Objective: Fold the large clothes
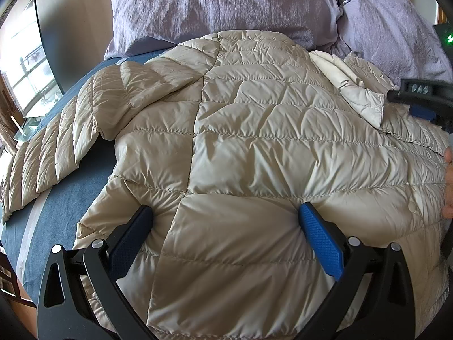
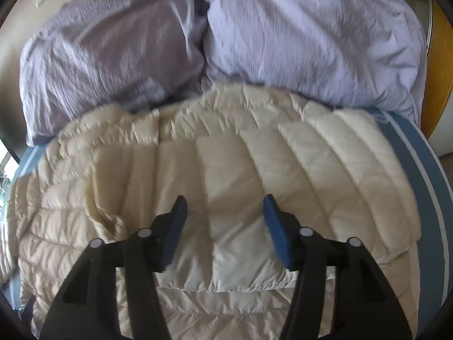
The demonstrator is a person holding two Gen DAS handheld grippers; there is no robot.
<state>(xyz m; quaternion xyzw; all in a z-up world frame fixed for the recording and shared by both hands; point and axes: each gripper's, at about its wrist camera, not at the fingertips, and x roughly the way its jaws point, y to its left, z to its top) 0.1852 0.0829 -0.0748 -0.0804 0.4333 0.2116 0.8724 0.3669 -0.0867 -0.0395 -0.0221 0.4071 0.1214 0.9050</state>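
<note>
Blue bedding with a pale stripe is spread over the bed, and two lilac pillows are piled against the wall at its far end, touching the top edge of the garment. Most of the bed is covered by a cream quilted down jacket, laid flat with its back panel up. One sleeve is shown only by the left wrist view, stretched out toward the left edge of the bed near a bright window; a folded-over corner of the jacket and a small snap button are also seen there alone. By the right wrist view, which is blurred, the other side of the jacket is shown, where a panel with lengthwise quilting is folded over the body, and the striped edge of the bedding is seen beyond it. The left gripper is angled down at the lower part of the jacket, its jaws spread wide with the blue pads sunk into the puffy fabric, which bulges between them unpinched. The right gripper is likewise tilted downward above the folded panel, its jaws held apart and nothing clamped. At the right border of the left wrist view the right gripper's body and part of a hand are caught
</note>
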